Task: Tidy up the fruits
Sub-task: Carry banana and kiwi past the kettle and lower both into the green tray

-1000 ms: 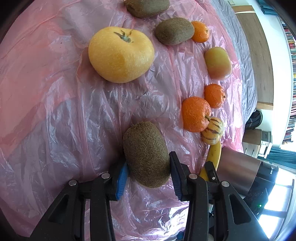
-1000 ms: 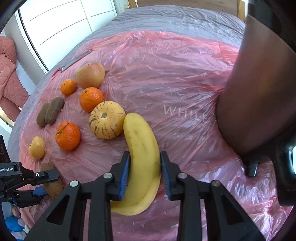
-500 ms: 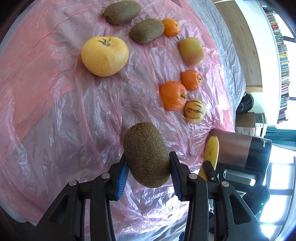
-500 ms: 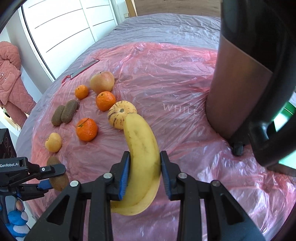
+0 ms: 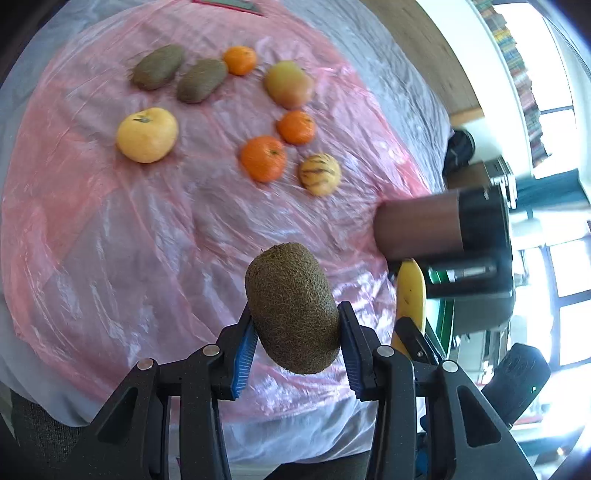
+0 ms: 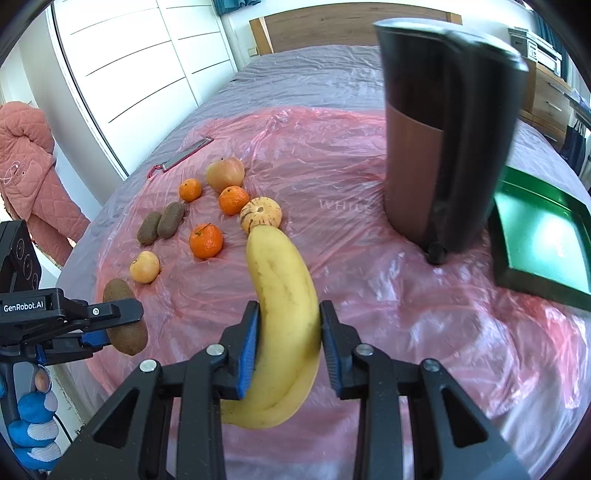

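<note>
Overhead, fuzzy oval kiwi point(image 5: 293, 308), smooth curved banana point(image 6: 284, 314)

Right gripper point(image 6: 289, 334) clamped on banana point(image 6: 284, 314), above pink sheet point(image 6: 332, 155); left gripper point(image 6: 110, 325) gripping kiwi point(image 6: 123, 332) near sheet's left edge.

White sliding wardrobe doors point(image 6: 147, 74) upper left; wooden headboard point(image 6: 351, 31) top centre; bright windows point(image 5: 565, 288) at right edge.
</note>
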The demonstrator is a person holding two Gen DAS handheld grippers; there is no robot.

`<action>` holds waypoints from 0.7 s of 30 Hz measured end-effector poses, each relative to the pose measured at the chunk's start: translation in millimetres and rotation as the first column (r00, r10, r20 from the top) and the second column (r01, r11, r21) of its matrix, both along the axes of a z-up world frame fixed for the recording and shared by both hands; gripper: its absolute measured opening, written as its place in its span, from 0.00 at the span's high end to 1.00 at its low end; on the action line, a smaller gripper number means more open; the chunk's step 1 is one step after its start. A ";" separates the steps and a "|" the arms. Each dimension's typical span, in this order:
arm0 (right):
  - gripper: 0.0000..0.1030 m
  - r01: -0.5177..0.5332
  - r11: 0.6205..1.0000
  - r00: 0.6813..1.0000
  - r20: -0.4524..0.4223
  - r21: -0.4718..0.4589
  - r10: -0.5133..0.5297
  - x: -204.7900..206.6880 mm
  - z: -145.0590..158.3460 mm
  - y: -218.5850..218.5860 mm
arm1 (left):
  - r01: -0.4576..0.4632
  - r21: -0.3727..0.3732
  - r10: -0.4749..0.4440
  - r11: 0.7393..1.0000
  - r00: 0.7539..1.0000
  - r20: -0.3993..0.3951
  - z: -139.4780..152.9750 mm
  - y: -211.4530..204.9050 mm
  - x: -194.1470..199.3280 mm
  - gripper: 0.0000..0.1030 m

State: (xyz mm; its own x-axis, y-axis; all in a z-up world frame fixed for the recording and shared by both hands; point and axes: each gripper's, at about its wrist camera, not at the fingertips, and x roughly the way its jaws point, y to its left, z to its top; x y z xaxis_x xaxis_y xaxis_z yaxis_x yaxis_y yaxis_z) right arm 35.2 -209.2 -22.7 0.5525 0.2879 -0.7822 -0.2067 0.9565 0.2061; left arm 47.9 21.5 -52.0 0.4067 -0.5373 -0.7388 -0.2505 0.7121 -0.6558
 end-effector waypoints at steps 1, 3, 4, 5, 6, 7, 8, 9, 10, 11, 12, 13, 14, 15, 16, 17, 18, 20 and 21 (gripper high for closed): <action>0.91 0.004 1.000 1.000 0.003 -0.001 -0.004 -5.3 1.7 -4.8 | 0.023 0.006 -0.023 1.000 1.000 0.010 3.9 -7.2 -1.3 0.64; 0.91 0.018 1.000 1.000 0.009 0.000 -0.018 -14.2 4.5 -15.0 | 0.073 0.018 -0.073 0.997 0.997 0.029 11.2 -23.3 -5.1 0.64; 0.91 0.028 1.000 1.000 0.009 0.003 -0.028 -18.5 5.5 -20.6 | 0.092 0.022 -0.092 0.996 0.995 0.034 13.8 -30.3 -6.4 0.64; 0.91 0.039 0.999 0.999 0.011 0.006 -0.039 -22.9 6.5 -27.4 | 0.121 0.027 -0.122 0.992 0.992 0.041 17.2 -40.7 -7.2 0.64; 0.91 0.052 0.999 0.999 0.014 0.005 -0.052 -28.0 7.8 -35.6 | 0.142 0.032 -0.143 0.989 0.989 0.048 20.4 -49.5 -6.2 0.64; 0.91 0.063 0.998 0.998 0.017 0.006 -0.063 -31.8 8.8 -43.2 | 0.170 0.042 -0.173 0.984 0.983 0.057 24.4 -60.2 -6.8 0.64; 0.91 0.076 0.997 0.997 0.020 0.008 -0.076 -35.9 9.8 -51.8 | 0.204 0.053 -0.207 0.978 0.976 0.068 28.5 -72.0 -7.2 0.64; 0.91 0.088 0.996 0.996 0.022 0.010 -0.088 -38.9 10.6 -59.2 | 0.229 0.062 -0.234 0.971 0.969 0.076 31.6 -80.3 -8.9 0.64; 0.91 0.102 0.995 0.994 0.024 0.015 -0.102 -41.3 11.4 -67.2 | 0.262 0.077 -0.269 0.962 0.959 0.085 36.5 -91.7 -10.0 0.64; 0.91 0.118 0.993 0.993 0.027 0.019 -0.118 -44.0 11.8 -76.5 | 0.290 0.091 -0.298 0.953 0.950 0.094 40.6 -102.0 -11.4 0.64; 0.91 0.138 0.990 0.990 0.030 0.025 -0.139 -47.7 12.9 -88.3 | 0.319 0.106 -0.329 0.942 0.938 0.105 45.2 -113.8 -12.6 0.64; 0.91 0.151 0.988 0.988 0.032 0.028 -0.152 -49.5 12.9 -95.9 | 0.350 0.123 -0.364 0.928 0.924 0.117 51.3 -127.4 -13.8 0.64; 0.91 0.172 0.985 0.984 0.036 0.032 -0.173 -52.7 13.8 -108.1 | 0.378 0.139 -0.395 0.915 0.910 0.126 56.7 -139.8 -14.5 0.64; 0.91 0.189 0.981 0.981 0.039 0.035 -0.190 -54.6 14.2 -118.3 | 0.407 0.154 -0.428 0.900 0.894 0.136 62.4 -153.0 -15.4 0.64; 0.91 0.206 0.978 0.977 0.042 0.037 -0.207 -56.4 14.8 -127.7 | 0.432 0.167 -0.455 0.886 0.879 0.145 66.3 -164.9 -16.1 0.64; 0.91 0.223 0.974 0.973 0.047 0.035 -0.224 -58.3 15.5 -137.9 | 0.454 0.180 -0.481 0.872 0.863 0.152 70.3 -176.9 -15.4 0.64; 0.91 0.238 0.971 0.969 0.053 0.033 -0.240 -59.2 16.8 -147.9 | 0.482 0.195 -0.512 0.854 0.844 0.160 75.5 -192.3 -14.9 0.64; 0.91 0.272 0.962 0.960 0.064 0.033 -0.274 -59.4 19.4 -169.7 | 0.520 0.215 -0.556 0.827 0.814 0.171 83.3 -217.3 -11.8 0.64; 0.91 0.291 0.956 0.954 0.069 0.034 -0.292 -59.3 20.7 -180.9 | 0.538 0.223 -0.577 0.813 0.798 0.175 86.9 -230.8 -9.4 0.64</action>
State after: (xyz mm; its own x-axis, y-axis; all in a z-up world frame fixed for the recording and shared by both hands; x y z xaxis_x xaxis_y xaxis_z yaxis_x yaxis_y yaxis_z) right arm -24.2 -390.1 -2.0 0.6702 0.1236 -0.7318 0.0652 0.9724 0.2240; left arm 38.5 -209.3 34.8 0.2356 -0.6094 -0.7571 0.3611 0.7781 -0.5140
